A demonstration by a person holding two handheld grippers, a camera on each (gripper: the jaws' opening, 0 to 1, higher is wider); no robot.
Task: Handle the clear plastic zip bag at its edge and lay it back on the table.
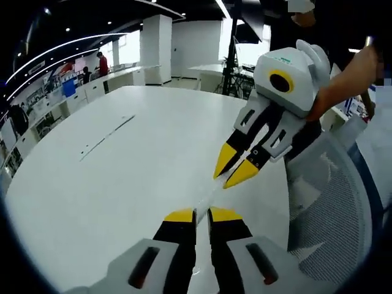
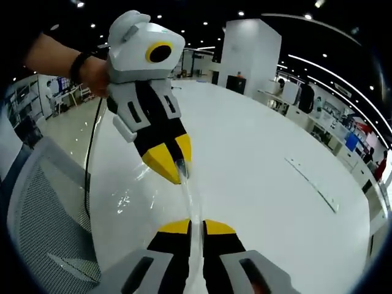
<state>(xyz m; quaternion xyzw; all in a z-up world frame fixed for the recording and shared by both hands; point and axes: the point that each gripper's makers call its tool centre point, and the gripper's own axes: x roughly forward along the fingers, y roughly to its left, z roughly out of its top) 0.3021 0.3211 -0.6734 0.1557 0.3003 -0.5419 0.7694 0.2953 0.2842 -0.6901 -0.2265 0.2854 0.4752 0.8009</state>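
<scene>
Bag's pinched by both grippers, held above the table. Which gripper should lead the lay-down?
Neither clearly. Left gripper and right gripper each pinch the clear zip bag by one edge, stretched between them above the white table. Probably lower both together.

A large white table (image 1: 141,165) fills the middle of an open office. Beside it stands a grey mesh chair (image 1: 334,208). Beyond the table rise white pillars (image 1: 157,48) and desks (image 1: 92,86), under curved ceiling light strips (image 1: 67,46).
</scene>
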